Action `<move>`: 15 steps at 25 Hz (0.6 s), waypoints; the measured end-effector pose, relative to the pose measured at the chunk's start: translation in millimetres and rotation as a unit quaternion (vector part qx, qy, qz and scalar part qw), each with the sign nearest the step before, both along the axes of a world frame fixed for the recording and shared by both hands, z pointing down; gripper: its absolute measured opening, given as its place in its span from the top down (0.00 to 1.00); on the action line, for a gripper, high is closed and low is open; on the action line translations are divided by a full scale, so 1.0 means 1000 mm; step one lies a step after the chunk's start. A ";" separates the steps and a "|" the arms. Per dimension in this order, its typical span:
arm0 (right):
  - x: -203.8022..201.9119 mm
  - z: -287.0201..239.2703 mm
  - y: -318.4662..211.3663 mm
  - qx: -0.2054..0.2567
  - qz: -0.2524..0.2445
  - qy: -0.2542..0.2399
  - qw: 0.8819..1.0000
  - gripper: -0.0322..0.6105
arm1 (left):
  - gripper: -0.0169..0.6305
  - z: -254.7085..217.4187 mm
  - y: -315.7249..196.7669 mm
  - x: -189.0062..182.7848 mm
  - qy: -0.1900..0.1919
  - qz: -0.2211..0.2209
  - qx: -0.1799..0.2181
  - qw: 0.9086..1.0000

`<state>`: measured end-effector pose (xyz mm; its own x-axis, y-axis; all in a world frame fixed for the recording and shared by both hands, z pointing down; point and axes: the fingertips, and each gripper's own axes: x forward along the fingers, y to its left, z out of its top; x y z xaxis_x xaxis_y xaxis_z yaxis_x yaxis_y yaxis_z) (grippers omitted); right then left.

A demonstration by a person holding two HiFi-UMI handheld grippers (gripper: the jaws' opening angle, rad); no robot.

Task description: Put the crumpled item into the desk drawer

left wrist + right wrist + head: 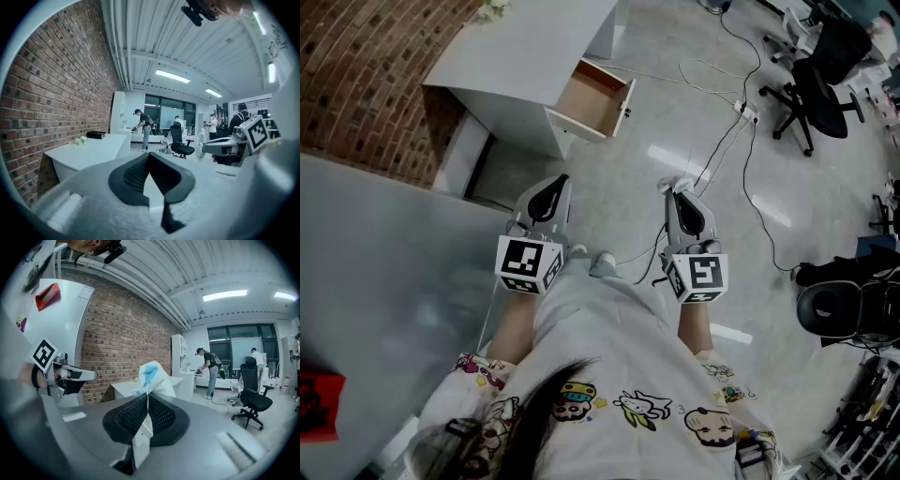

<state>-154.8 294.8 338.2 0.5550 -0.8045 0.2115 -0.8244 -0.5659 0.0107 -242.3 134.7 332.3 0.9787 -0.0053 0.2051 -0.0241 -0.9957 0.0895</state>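
Note:
The white desk [520,52] stands ahead by the brick wall, and its wooden drawer [598,97] is pulled open towards the floor space. My right gripper [147,397] is shut on the crumpled item [152,376], a white and blue wad that sticks out beyond the jaw tips. In the head view the right gripper [677,194] hovers over the floor, well short of the drawer, with the wad [679,184] at its tip. My left gripper [555,186] is level with it on the left. Its jaws [150,157] meet at the tips with nothing between them.
Cables [727,141] trail over the floor to the right of the drawer. Black office chairs [816,94] stand at the right. A grey surface [375,272] with a red object [317,405] lies at my left. People stand far back in the room [143,124].

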 end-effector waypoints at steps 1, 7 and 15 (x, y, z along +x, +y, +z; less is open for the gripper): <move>-0.001 -0.001 0.004 0.004 0.004 0.001 1.000 0.93 | 0.98 0.000 0.002 -0.001 0.000 -0.001 0.001 1.000; -0.009 -0.002 0.023 0.013 0.012 0.001 1.000 0.93 | 0.97 -0.002 0.011 -0.008 0.005 -0.006 0.008 1.000; 0.006 0.008 0.029 0.014 0.031 -0.014 0.999 0.93 | 0.97 0.011 -0.003 0.007 -0.006 -0.006 0.006 1.000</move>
